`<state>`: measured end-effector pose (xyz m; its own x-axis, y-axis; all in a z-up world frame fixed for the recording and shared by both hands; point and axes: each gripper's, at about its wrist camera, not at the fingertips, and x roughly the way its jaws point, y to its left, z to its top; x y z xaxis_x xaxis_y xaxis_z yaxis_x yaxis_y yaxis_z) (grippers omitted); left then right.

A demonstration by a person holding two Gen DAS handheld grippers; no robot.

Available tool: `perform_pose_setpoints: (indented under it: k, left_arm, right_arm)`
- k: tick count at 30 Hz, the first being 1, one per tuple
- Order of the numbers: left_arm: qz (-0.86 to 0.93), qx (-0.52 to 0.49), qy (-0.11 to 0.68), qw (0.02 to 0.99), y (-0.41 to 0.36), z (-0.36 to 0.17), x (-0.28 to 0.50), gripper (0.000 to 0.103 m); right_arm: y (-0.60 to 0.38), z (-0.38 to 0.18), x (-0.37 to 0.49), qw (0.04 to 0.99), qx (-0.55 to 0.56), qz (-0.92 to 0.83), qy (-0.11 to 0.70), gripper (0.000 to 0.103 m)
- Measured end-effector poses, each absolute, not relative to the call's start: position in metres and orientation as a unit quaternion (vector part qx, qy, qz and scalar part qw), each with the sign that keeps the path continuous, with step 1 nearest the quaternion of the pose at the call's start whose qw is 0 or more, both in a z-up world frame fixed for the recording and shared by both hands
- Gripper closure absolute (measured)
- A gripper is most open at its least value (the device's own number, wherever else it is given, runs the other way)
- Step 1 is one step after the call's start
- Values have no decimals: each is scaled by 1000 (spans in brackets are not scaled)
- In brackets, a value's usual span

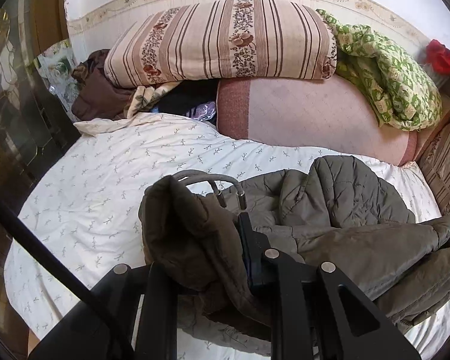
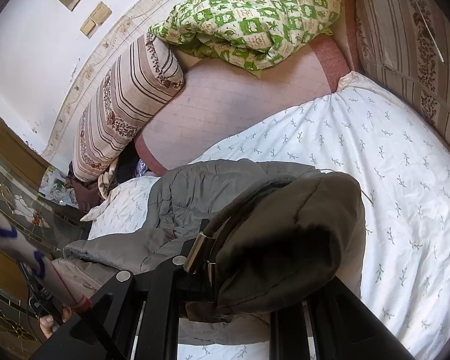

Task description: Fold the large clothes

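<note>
An olive-grey quilted jacket [image 1: 351, 207] lies across the white leaf-print bed sheet [image 1: 111, 180]. My left gripper [image 1: 225, 240] is shut on a bunched part of the jacket with a grey drawcord [image 1: 204, 177] looping over it; the left finger is hidden by cloth. In the right wrist view the jacket [image 2: 195, 192] stretches to the left, and my right gripper [image 2: 240, 270] is shut on another bunched fold of it, next to metal cord ends [image 2: 198, 252]. Both folds are held a little above the sheet.
A striped floral pillow [image 1: 222, 39] and a green patterned quilt [image 1: 387, 69] sit on a pink folded blanket [image 1: 315, 117] against the wall. Dark clothes [image 1: 99, 90] are piled at the left. A striped cushion [image 2: 411, 45] borders the bed's right side. A glass-panelled cabinet [image 2: 12, 204] stands left.
</note>
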<state>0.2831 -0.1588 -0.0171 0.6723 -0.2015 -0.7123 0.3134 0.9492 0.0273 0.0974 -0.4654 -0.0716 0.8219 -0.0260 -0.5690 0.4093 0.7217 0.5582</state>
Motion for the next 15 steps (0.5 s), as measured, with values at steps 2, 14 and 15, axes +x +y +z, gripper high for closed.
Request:
perform_pose_setpoints:
  k: [2, 14, 15]
  left_arm:
    - [-138, 74, 377, 913, -156, -13, 277, 84]
    - [-125, 90, 346, 926, -168, -24, 280, 84]
    - [-124, 87, 343, 927, -169, -27, 283, 84]
  right_arm:
    - [-460, -69, 92, 889, 347, -128, 269, 84]
    - [-447, -80, 89, 902, 337, -165, 215, 84]
    - [-446, -82, 93, 903, 336, -173, 205, 84]
